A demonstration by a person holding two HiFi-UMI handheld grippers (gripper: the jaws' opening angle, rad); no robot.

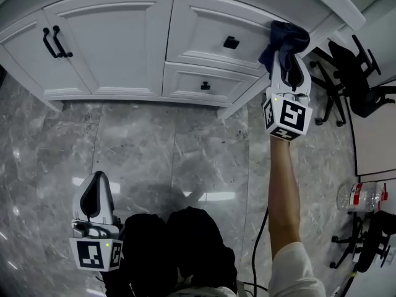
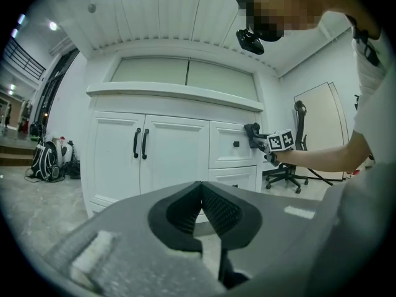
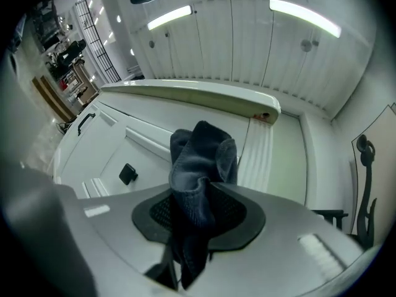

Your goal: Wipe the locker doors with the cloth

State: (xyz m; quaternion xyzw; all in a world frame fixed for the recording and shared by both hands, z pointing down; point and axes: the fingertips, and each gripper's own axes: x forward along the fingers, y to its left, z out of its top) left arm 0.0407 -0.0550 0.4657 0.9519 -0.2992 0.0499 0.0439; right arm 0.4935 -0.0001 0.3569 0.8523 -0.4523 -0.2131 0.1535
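A dark blue cloth (image 1: pixel 283 39) is bunched against the top right corner of the white cabinet's upper drawer (image 1: pixel 210 30), right of its black knob (image 1: pixel 231 42). My right gripper (image 1: pixel 289 60) is shut on the cloth (image 3: pixel 201 163), which spills out above and below the jaws. The two locker doors (image 1: pixel 111 42) with paired black handles (image 1: pixel 55 42) lie to the left. My left gripper (image 1: pixel 94 189) hangs low over the marble floor, well away from the cabinet, shut with nothing in it (image 2: pixel 199 187). The left gripper view shows the doors (image 2: pixel 167 159) and the cloth (image 2: pixel 252 132) ahead.
A lower drawer (image 1: pixel 204 82) sits under the upper one. Black office chairs (image 1: pixel 349 73) stand right of the cabinet, and a plastic bottle (image 1: pixel 362 195) lies on the floor at the right. The person's legs (image 1: pixel 179 246) are below. Bags (image 2: pixel 46 161) stand at the far left.
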